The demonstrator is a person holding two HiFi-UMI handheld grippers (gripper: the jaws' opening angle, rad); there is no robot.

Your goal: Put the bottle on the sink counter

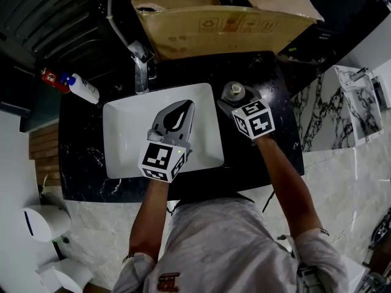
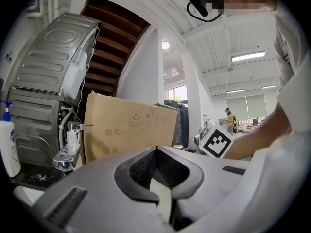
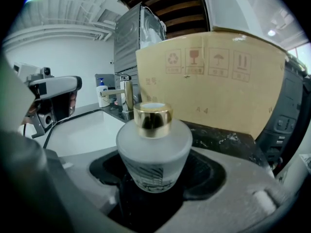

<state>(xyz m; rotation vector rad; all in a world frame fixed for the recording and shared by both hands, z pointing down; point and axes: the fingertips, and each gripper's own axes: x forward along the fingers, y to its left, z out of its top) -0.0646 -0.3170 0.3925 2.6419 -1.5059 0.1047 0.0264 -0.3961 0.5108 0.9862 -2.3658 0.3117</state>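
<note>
A black marble counter (image 1: 79, 163) holds a white sink (image 1: 122, 139), with a big cardboard box (image 1: 226, 29) standing behind. The left gripper (image 1: 183, 107) hangs over the basin, jaws closed on nothing. The right gripper's (image 1: 239, 104) jaws stand wide around the frosted bottle (image 3: 153, 149), upright on the counter just right of the sink

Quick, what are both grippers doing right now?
Left gripper: closed, empty.
Right gripper: around the bottle; squeezing it or not, cannot tell.
</note>
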